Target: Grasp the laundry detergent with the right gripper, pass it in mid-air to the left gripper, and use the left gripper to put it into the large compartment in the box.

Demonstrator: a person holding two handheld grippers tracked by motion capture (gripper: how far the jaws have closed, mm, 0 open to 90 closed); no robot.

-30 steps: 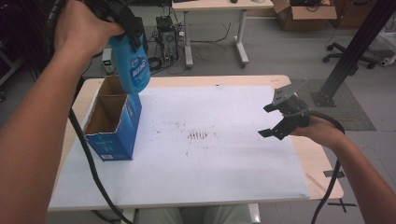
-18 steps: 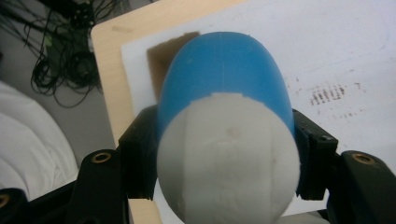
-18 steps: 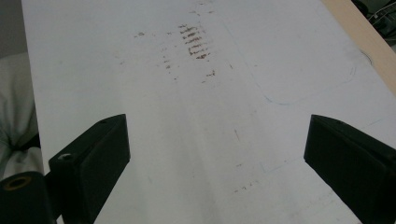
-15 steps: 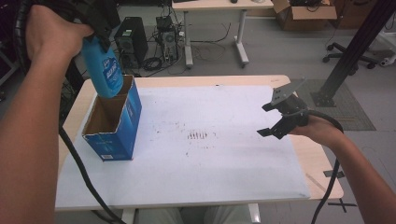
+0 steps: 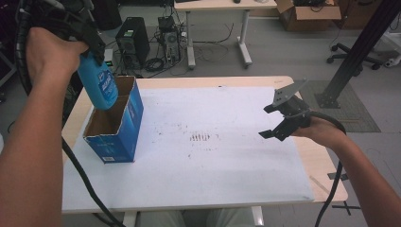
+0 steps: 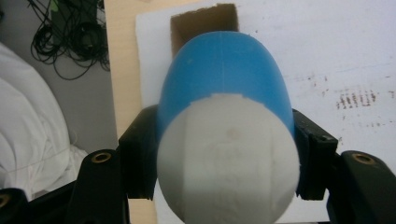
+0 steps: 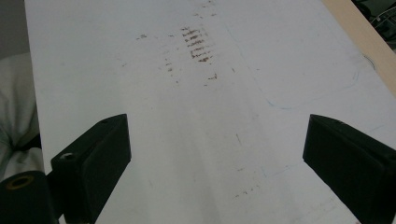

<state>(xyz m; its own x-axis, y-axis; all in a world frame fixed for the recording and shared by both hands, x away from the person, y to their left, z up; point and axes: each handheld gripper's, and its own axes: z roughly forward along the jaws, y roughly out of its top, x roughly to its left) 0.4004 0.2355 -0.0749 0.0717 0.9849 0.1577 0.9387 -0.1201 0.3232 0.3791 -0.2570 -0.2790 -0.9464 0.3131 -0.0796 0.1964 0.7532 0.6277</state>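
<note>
My left gripper [image 5: 92,51] is shut on a blue bottle with a white cap end [image 5: 99,86], holding it tilted over the open top of a blue cardboard box [image 5: 117,124] at the table's left side. In the left gripper view the bottle [image 6: 224,88] sits clamped between both black jaws, with the box's opening [image 6: 203,23] beyond its far end. Over the right part of the table my right gripper [image 5: 272,120] hovers open above the white sheet, nothing between its jaws. The right gripper view shows its gripper [image 7: 217,154] with wide-apart jaws above the stained sheet [image 7: 196,44].
A white sheet [image 5: 213,156] covers most of the wooden table [image 5: 326,165]; brown smudges [image 5: 201,137] mark its middle. Beyond the table stand a computer tower [image 5: 131,40], cables, another desk's legs and a black metal post [image 5: 361,47]. A black cable [image 5: 80,175] trails from the left gripper.
The left hand has carried the bottle leftward and down, from above the box's right wall to over its opening. The right gripper has stayed put.
</note>
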